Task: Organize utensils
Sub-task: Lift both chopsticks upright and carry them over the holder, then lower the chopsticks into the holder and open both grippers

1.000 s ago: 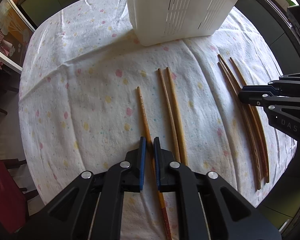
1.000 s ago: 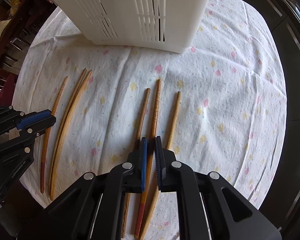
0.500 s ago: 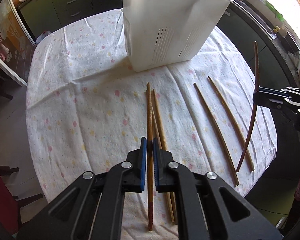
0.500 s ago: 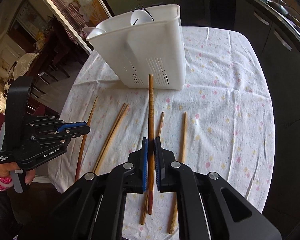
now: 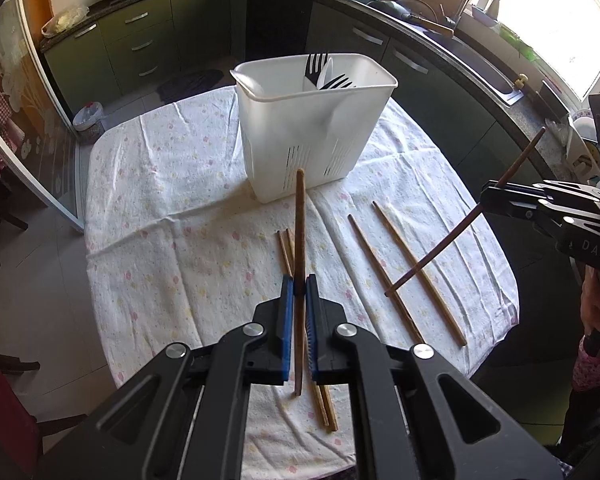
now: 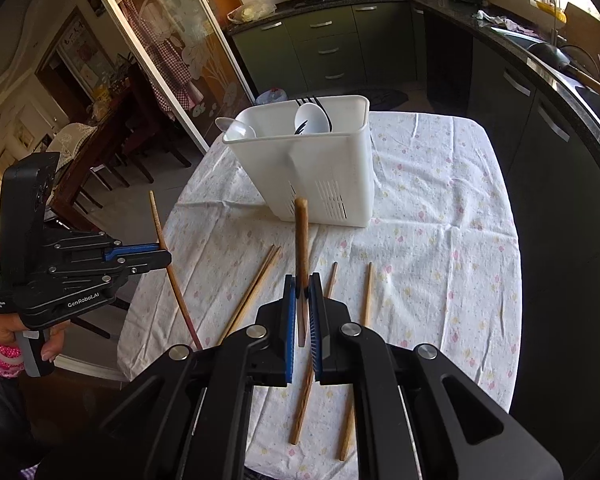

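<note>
A white slotted utensil holder (image 5: 312, 140) (image 6: 320, 168) with forks and spoons in it stands on the flowered tablecloth (image 5: 160, 200). My left gripper (image 5: 299, 292) is shut on a wooden chopstick (image 5: 299, 232) and holds it off the cloth, pointing towards the holder. In the right wrist view this left gripper (image 6: 164, 254) grips its chopstick (image 6: 172, 276) near the middle. My right gripper (image 6: 302, 292) is shut on another chopstick (image 6: 301, 240), also raised. It shows at the right edge of the left wrist view as the right gripper (image 5: 488, 200) with its tilted chopstick (image 5: 440, 252).
Loose chopsticks lie on the cloth: a pair (image 5: 284, 248) below my left gripper and two more (image 5: 380, 268) to its right. Green kitchen cabinets (image 5: 140, 40) and a sink counter (image 5: 480, 60) ring the table. Chairs (image 6: 100, 176) stand at the left, and a person's hand (image 6: 4, 332) holds the left gripper.
Both grippers have risen from the cloth, each lifting one chopstick clear. The holder now looks farther off and its open top shows. The right gripper's chopstick has tilted.
</note>
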The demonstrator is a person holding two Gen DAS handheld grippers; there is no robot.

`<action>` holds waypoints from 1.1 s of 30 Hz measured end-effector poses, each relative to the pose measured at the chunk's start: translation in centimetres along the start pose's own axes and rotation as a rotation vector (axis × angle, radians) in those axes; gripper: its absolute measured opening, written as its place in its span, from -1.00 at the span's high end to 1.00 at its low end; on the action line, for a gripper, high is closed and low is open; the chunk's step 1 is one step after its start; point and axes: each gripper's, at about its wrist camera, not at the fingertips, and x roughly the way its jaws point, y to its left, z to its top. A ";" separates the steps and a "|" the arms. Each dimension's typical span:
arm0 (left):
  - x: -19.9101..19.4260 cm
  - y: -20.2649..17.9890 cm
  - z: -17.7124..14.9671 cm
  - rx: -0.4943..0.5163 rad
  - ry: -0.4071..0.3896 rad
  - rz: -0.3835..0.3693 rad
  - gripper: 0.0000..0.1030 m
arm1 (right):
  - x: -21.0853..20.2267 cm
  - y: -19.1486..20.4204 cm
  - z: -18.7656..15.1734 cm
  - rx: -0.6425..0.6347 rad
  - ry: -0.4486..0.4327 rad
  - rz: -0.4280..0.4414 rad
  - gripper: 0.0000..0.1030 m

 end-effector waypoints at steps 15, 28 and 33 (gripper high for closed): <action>-11.7 -2.8 8.6 0.043 -0.333 -0.017 0.88 | -9.1 1.1 7.0 -0.002 -0.218 -0.030 0.86; -9.6 -3.4 15.6 0.040 -0.428 0.109 0.88 | -8.6 1.6 15.2 0.015 -0.332 -0.132 0.86; -5.1 -2.4 15.9 0.025 -0.345 0.121 0.88 | -2.0 1.0 15.4 0.009 -0.236 -0.152 0.86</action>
